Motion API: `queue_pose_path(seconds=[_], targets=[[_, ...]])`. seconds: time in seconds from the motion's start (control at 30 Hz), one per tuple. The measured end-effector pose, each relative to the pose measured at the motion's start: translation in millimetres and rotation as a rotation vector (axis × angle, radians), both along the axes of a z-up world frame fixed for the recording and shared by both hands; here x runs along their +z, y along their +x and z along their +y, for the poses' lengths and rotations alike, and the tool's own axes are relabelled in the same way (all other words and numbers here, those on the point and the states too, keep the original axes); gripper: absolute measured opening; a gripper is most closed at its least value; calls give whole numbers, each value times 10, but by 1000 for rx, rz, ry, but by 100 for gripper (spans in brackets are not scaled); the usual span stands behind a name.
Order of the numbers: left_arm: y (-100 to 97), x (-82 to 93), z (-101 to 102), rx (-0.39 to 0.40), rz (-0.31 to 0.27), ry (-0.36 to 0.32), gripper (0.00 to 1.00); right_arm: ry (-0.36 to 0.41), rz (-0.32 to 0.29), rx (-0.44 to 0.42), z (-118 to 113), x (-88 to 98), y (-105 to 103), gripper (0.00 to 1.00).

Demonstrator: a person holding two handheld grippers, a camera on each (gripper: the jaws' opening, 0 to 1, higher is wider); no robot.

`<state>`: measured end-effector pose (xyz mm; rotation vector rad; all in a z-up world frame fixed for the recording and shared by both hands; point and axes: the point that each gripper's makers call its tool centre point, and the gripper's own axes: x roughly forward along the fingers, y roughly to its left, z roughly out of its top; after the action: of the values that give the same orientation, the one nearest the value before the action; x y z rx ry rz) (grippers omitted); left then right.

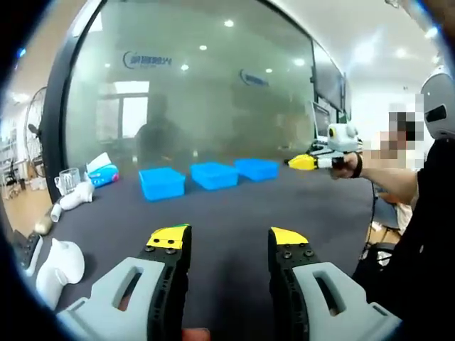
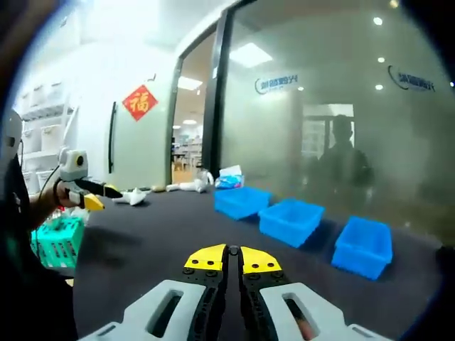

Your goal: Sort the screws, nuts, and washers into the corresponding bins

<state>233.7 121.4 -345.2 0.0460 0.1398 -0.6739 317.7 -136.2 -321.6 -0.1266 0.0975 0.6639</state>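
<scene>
Three blue bins (image 1: 212, 175) sit mid-frame, well ahead of both raised grippers. Left gripper (image 1: 227, 243) jaws apart; right gripper (image 2: 231, 260) jaws together, empty, neither clearly nearer; no hardware discernible.

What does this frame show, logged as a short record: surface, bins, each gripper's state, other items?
surface: dark table
bins: three blue bins in a row near a frosted glass wall; contents not visible
left gripper: jaws open, holding nothing
right gripper: jaws shut, nothing seen between them
other items: white objects and a clear cup at the table edge; teal basket
screws, nuts, washers: too small to tell
</scene>
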Motion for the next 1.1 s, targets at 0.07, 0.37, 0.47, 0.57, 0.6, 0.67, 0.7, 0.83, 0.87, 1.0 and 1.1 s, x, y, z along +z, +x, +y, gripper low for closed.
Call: queue_pose_path(seconds=[0.07,0.37,0.47,0.57,0.6,0.67,0.7,0.83,0.87,1.0,1.1], targets=[[4,-2,15,5,1,0,42,4,-10,-15,8,46,104,3],[4,-14,53,7,3,2,42,12,-1,-45,75,197,756,3],[5,-19,65,8,4,0,42,-24,-5,-81,73,237,1029,4],[9,-31,73,8,7,0,42,-24,1,-106,77,272,1277,3],[8,-35,76,8,8,0,42,-30,9,-110,86,266,1363,3],[8,-38,84,9,9,-1,42,-75,7,-118,102,240,1513,3],[7,-38,87,10,8,-2,42,-92,7,-123,121,219,1610,4],[12,-40,105,16,8,-4,42,-105,18,-149,168,138,1859,4],[13,-40,107,16,8,-3,42,-108,23,-151,182,107,1923,4],[10,-47,114,19,8,-6,42,-134,46,-160,246,-8,2062,4],[6,-56,120,23,10,-6,42,-138,41,-169,270,-28,2135,4]])
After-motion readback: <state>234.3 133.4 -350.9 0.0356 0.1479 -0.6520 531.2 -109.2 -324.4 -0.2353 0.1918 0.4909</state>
